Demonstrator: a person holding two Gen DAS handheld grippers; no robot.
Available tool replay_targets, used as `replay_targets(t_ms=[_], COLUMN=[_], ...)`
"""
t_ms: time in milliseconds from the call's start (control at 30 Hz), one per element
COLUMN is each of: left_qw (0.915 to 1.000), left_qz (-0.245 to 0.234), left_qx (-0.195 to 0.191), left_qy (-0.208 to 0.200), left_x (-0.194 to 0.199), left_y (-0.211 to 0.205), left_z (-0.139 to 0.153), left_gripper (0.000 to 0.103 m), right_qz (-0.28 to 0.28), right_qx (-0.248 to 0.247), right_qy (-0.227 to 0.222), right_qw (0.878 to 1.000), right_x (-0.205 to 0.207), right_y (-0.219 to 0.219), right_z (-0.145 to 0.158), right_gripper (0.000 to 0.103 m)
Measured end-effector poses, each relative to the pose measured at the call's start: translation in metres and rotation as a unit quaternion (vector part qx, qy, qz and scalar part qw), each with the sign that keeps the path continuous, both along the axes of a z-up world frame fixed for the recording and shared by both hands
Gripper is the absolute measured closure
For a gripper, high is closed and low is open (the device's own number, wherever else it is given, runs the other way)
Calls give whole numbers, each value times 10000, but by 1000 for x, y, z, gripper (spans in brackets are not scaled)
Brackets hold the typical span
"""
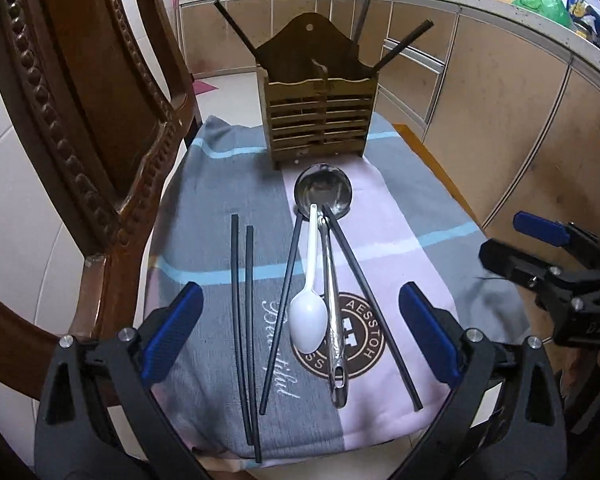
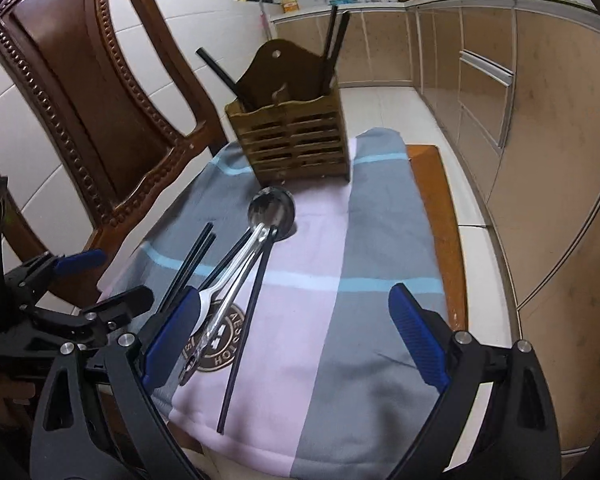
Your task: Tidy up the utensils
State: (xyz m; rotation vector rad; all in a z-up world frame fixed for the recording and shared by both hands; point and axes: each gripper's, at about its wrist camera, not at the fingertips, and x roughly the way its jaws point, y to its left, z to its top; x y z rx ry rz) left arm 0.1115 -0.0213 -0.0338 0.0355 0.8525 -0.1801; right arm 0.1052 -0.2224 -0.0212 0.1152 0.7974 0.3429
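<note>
- The left tongs stand wide apart with nothing between the blue pads; they hang low over the near end of the cloth.
- Straight ahead of them, between the two pads, lies the white spoon, bowl nearest, its handle running away onto the ladle.
- The ladle lies just right of the spoon, touching it, its bowl at the far end and its handle end nearest the left tongs.
- Two chopsticks lie side by side just inside the left pad; another chopstick slants just left of the spoon, and a fourth slants right of the ladle.
- Beyond the ladle bowl stands the wooden holder, upright on the far end of the cloth, with dark chopsticks leaning out of both compartments.
- The right tongs are also wide apart and grip nothing; they hang to the right of the left tongs, over a bare stretch of cloth, with the utensils at and beyond their left pad.
- A wooden chair stands left of both tongs.
</note>
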Motion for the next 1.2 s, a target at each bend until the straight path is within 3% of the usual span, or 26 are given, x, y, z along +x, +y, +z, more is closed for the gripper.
replay_targets(t_ms=[167,333,467,667,767,900,1067,1133,1200], left_qw=[10000,9997,9994,9982,9998,9995,9982,9980,9983], left_qz=[-71,-138,-118,-151,-48,199,249,238,257], left_qx=[56,-23,136,455,118,-194,-546,-569,-478], left_qy=[-20,219,287,372,130,133,58,141,197], left_x=[3,27,58,97,91,80,75,76,78], left_y=[-5,-5,-7,-10,4,24,35,37,39], left_z=[-1,-8,-6,-5,0,-3,2,0,-2], left_gripper=[8,31,32,35,35,35,30,30,30], right_qz=[-51,-57,-21,235,503,792,1010,1042,1032], right_qx=[40,52,75,346,430,324,308,294,333], right_qy=[-15,2,-25,213,405,585,890,983,1064], right_qw=[10000,10000,10000,9989,9970,9946,9904,9893,9884], right_x=[4,10,21,60,89,125,167,177,185], right_y=[-6,-8,-8,-6,2,24,50,57,61], right_z=[2,1,-1,-8,-18,-36,-60,-68,-73], right_gripper=[10,10,12,33,47,57,62,69,92])
